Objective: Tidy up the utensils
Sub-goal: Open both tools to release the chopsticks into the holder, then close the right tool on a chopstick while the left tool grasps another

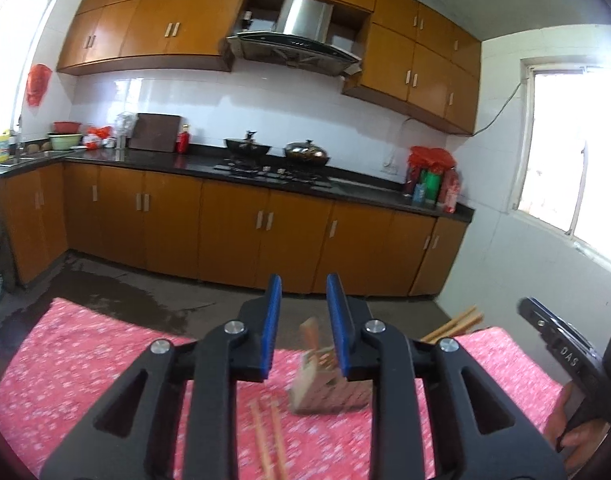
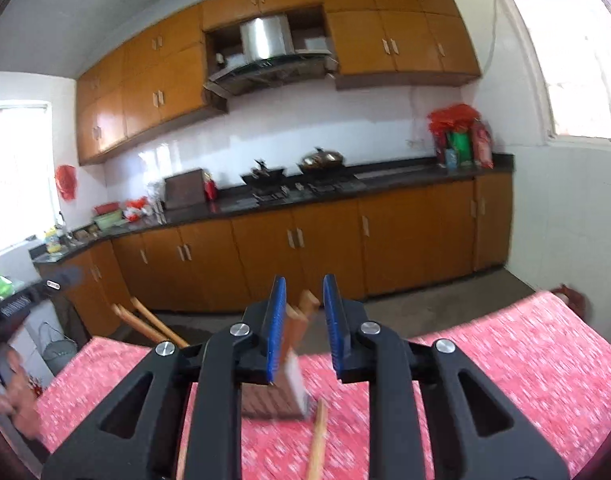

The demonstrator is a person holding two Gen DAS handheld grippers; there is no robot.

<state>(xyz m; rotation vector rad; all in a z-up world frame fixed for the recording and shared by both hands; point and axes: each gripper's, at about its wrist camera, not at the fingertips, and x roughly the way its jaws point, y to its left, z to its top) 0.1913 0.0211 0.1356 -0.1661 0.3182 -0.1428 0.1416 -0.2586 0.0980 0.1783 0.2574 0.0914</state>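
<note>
A wooden utensil holder (image 1: 325,388) stands on the pink flowered tablecloth (image 1: 85,360), with wooden sticks poking up out of it. My left gripper (image 1: 304,284) hovers just before it, blue pads apart and nothing between them. A pair of chopsticks (image 1: 269,440) lies on the cloth under that gripper. In the right wrist view the same holder (image 2: 281,392) shows below my right gripper (image 2: 304,284), which is open. The holder's wooden sticks (image 2: 301,312) rise behind its gap, untouched. One chopstick (image 2: 317,440) lies on the cloth beside the holder.
Beyond the table's far edge are a bare floor and a kitchen counter (image 1: 265,168) with woks, bottles and orange cupboards. A wooden chair frame (image 2: 145,320) leans at the table's far edge. A hand (image 2: 13,384) holds the other gripper at the left.
</note>
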